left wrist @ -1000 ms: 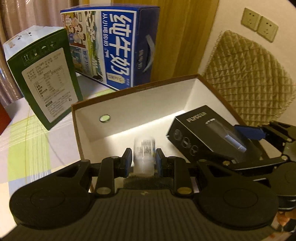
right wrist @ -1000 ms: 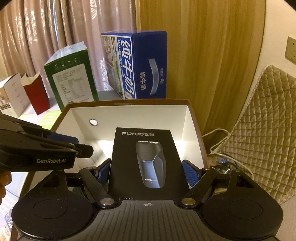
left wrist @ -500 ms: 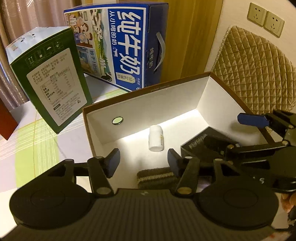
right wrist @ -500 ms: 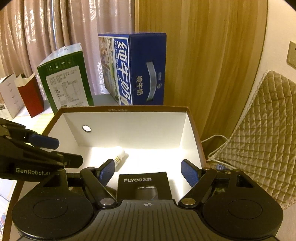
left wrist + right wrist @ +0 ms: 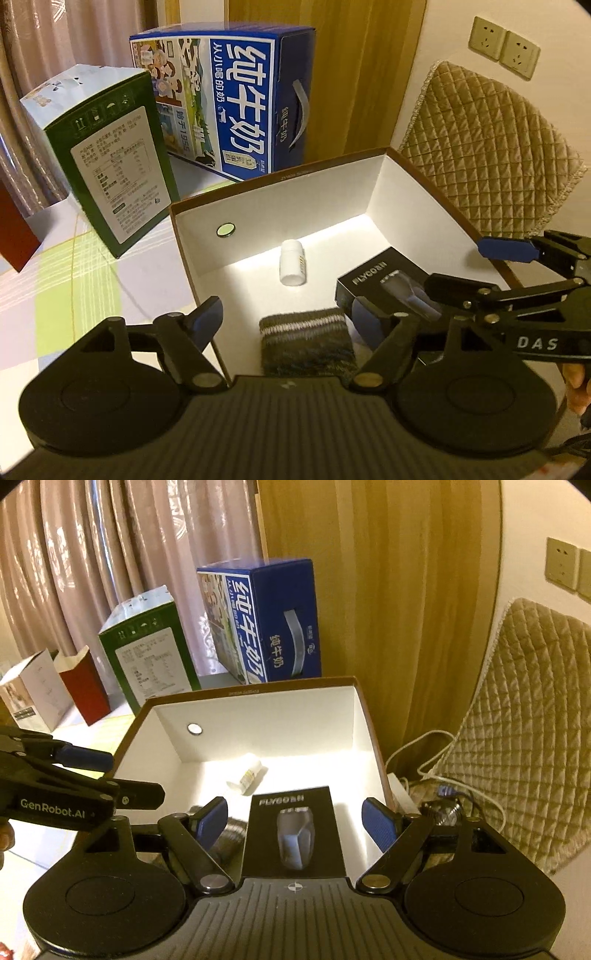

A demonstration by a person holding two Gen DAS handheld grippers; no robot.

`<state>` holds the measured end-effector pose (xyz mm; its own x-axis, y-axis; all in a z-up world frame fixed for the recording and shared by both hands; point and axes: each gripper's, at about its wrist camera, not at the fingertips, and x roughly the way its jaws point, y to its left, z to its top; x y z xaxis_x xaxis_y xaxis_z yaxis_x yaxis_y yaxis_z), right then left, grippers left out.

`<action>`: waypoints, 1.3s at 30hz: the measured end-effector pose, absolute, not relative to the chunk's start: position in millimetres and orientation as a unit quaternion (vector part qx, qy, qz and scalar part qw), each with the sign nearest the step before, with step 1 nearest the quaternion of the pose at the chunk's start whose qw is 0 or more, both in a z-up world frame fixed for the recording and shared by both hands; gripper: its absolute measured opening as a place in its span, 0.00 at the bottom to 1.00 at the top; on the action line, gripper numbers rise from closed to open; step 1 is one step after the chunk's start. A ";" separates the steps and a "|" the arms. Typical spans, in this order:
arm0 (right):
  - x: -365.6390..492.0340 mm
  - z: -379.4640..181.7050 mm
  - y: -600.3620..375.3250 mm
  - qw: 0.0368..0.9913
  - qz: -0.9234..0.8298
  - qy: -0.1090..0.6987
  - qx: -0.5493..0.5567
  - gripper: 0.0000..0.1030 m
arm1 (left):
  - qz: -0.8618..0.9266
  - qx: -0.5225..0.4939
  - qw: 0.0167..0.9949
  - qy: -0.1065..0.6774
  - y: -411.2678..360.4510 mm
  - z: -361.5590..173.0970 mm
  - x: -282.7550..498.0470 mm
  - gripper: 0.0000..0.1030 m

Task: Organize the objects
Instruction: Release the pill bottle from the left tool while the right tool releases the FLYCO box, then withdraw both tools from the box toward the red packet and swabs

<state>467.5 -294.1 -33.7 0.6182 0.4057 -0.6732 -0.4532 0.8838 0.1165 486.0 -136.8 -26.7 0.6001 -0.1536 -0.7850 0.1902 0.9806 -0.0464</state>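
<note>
With the bottle (image 5: pixel 293 263) lying mid-frame in the box (image 5: pixel 284 177), our left gripper (image 5: pixel 282 321), jaws just opened, and equally open right gripper (image 5: pixel 295 821) probably fetch another item next.

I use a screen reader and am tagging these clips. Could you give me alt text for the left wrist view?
An open brown box with white inside holds a small white bottle on its side, a striped knitted cloth and a black Flyco shaver box. The left gripper, jaws just opened, is empty above it; the right gripper reaches in. Green and blue cartons stand behind.
</note>
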 end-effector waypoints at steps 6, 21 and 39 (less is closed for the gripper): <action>439.8 -21.3 -306.9 0.897 0.240 0.371 -0.014 0.75 | -0.094 0.005 0.898 0.430 -134.0 -12.3 456.1 0.75; 374.6 -0.3 -319.6 0.892 0.247 0.378 0.006 0.93 | -0.079 -0.031 0.901 0.425 -123.9 15.6 377.4 0.79; 305.7 2.1 -316.8 0.881 0.248 0.403 0.015 0.96 | -0.066 -0.050 0.893 0.442 -107.1 12.5 296.8 0.81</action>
<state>305.7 -316.8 2.1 0.5528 0.4493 -0.7018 -0.4245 0.8765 0.2269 296.8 -107.1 12.5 0.6014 -0.1620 -0.7824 0.0742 0.9863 -0.1471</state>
